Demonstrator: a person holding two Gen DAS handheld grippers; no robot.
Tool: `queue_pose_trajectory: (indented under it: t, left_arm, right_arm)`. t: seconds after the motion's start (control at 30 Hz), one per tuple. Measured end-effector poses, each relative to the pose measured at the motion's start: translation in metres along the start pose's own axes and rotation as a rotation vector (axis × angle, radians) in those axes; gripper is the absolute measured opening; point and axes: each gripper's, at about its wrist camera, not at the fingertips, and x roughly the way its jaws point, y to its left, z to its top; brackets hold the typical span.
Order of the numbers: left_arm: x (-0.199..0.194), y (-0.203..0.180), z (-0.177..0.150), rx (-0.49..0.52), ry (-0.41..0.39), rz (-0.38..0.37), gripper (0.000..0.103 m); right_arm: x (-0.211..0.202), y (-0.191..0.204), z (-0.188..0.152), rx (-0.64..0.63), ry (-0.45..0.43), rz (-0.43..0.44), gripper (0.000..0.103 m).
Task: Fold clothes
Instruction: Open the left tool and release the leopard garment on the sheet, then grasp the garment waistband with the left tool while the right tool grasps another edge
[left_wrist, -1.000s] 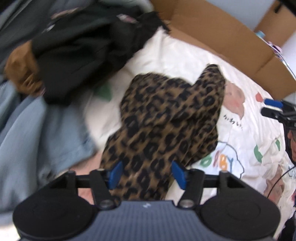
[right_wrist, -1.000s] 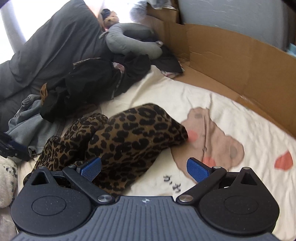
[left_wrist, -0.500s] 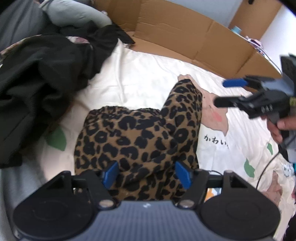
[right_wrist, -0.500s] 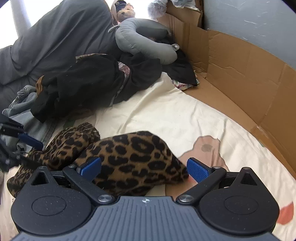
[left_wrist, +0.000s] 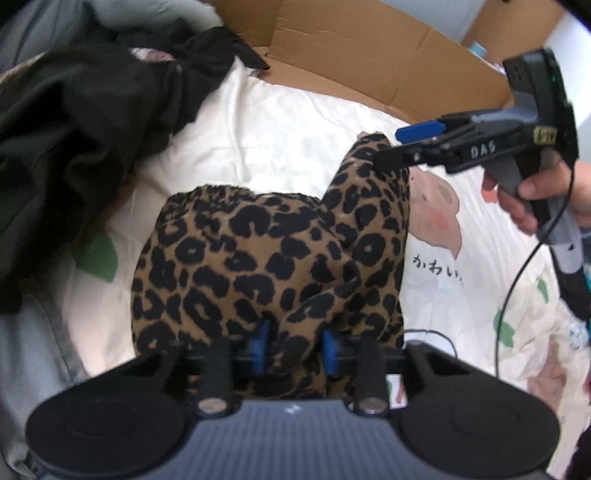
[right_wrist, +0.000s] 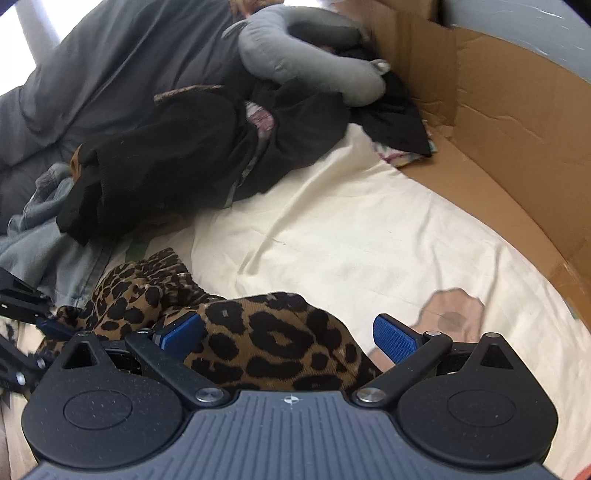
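Observation:
A leopard-print garment (left_wrist: 258, 251) lies bunched on the cream printed sheet (left_wrist: 280, 125). My left gripper (left_wrist: 293, 349) is at its near end, the blue pads drawn close with a fold of the fabric pinched between them. The right gripper (left_wrist: 389, 146), held by a hand (left_wrist: 535, 192), reaches the garment's raised far tip. In the right wrist view the right gripper (right_wrist: 288, 332) stands open, its blue pads wide apart on either side of the leopard-print garment (right_wrist: 266, 347), which lies between them unclamped.
A heap of black clothes (right_wrist: 184, 158) and a grey plush cushion (right_wrist: 306, 59) lie at the far left, with pale blue denim (right_wrist: 33, 236) beside them. A cardboard wall (left_wrist: 369, 62) borders the sheet at the back. A black cable (left_wrist: 517, 277) trails at the right.
The left gripper's pads have drawn together onto the leopard fabric. The right gripper has moved in over the garment's far end and stays open.

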Motion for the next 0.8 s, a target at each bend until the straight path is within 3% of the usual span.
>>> queue_pose_trajectory:
  t: [0.1, 0.17, 0.2, 0.27, 0.37, 0.53, 0.8]
  left_arm:
    - [-0.010, 0.008, -0.002, -0.021, -0.020, 0.035, 0.012]
    - [-0.017, 0.015, -0.003, -0.055, -0.030, 0.046, 0.010]
    - [-0.021, 0.020, -0.003, -0.071, -0.035, 0.053, 0.010]
    - [-0.026, 0.025, -0.005, -0.084, -0.038, 0.072, 0.009]
    - [-0.029, 0.035, -0.006, -0.111, -0.041, 0.097, 0.009]
    - [-0.035, 0.042, -0.004, -0.145, -0.053, 0.111, 0.009]
    - [-0.061, 0.035, 0.005, -0.152, -0.102, 0.087, 0.006]
  right_arm:
    - [0.012, 0.002, -0.001, -0.010, 0.050, 0.033, 0.097]
    - [0.018, 0.004, -0.005, -0.010, 0.105, 0.065, 0.070]
    - [0.021, 0.006, -0.008, -0.014, 0.138, 0.079, 0.064]
    - [0.021, 0.009, -0.014, -0.027, 0.166, 0.097, 0.039]
    - [0.016, 0.013, -0.023, -0.049, 0.192, 0.097, 0.013]
    - [-0.002, 0.011, -0.034, -0.041, 0.188, 0.077, 0.004]
    - [-0.068, 0.004, -0.062, 0.056, 0.184, 0.025, 0.002]
